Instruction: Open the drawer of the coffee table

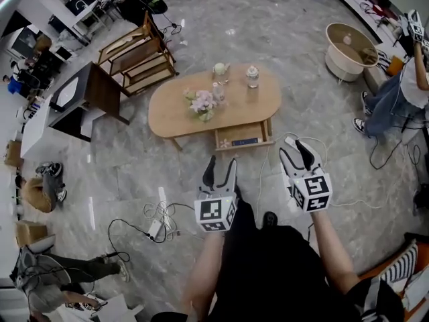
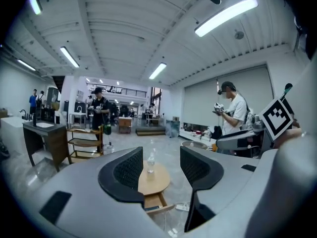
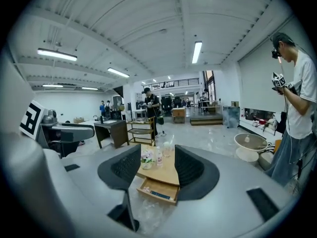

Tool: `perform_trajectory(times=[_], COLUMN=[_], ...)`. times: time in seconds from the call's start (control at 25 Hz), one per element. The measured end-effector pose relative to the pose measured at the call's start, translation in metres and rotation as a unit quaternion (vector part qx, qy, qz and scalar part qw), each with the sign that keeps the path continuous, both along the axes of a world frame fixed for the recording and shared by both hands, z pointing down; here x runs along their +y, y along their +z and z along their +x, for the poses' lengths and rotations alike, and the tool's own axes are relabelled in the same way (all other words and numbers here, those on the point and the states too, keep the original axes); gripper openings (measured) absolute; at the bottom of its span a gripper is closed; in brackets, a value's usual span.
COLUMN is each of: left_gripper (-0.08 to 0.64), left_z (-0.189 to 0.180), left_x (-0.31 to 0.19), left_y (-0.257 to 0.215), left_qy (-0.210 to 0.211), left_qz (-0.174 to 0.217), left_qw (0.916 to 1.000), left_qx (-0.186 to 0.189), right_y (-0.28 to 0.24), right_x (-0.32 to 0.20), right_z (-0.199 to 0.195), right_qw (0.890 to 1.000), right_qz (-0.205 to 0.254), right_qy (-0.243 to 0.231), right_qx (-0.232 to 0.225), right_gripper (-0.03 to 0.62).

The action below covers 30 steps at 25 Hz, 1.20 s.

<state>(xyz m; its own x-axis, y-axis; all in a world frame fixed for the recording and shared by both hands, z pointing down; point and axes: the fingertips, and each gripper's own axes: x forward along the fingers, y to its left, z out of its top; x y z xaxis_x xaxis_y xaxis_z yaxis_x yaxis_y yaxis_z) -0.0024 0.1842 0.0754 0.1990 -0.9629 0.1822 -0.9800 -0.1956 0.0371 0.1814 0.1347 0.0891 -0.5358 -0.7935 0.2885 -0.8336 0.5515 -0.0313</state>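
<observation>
**Both tongs open and empty, drawer pulled out**

The left tongs [image 1: 222,161] had their jaws apart with nothing between the pads. The right tongs [image 1: 293,149] were likewise spread and held nothing. Both were held up in front of the person, side by side and clear of each other, pointing toward the coffee table [image 1: 174,113] and well short of it.

Through each pair's gap the table showed in the distance on the grey floor [image 1: 120,173]. Its drawer [image 1: 236,133] stood pulled out from the near edge, with a dark flat thing lying inside. On the tabletop stood a bunch of flowers [image 1: 202,102] and a few clear bottles [image 1: 252,76].

A power strip [image 1: 154,229] with tangled cables lay near the person's feet. Beyond the table stood a wooden shelf rack [image 1: 137,54] and a dark desk [image 1: 90,89]. Off to the right were a round pale tub [image 1: 348,49] and another person [image 1: 405,79].
</observation>
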Motion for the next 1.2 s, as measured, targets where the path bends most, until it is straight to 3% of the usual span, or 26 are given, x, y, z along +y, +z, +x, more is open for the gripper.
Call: perform_trajectory(times=[0.36,0.72,1.04,1.2], left_gripper=[0.199,0.083,0.014,0.012], left_z=[0.013,0.002,-0.011,-0.010], left_x=[0.039,0.057,0.068,0.073], left_y=[-0.071,-0.103,-0.111,-0.107], left_qy=[-0.034,-0.044,-0.054,-0.048], left_qz=[0.078,0.098,0.100,0.097], left_qw=[0.9963,0.9940,0.9933,0.9941], left_qx=[-0.010,-0.020,-0.020,-0.009], right_y=[-0.072,-0.118,-0.124,-0.117], right_x=[0.031,0.049,0.056,0.065], right_z=[-0.002,0.000,0.002,0.000], right_qw=[0.996,0.991,0.991,0.991], right_qz=[0.076,0.119,0.117,0.109], right_qy=[-0.039,-0.025,-0.044,-0.066], right_qx=[-0.028,-0.048,-0.050,-0.038], right_gripper=[0.184,0.047,0.014,0.012])
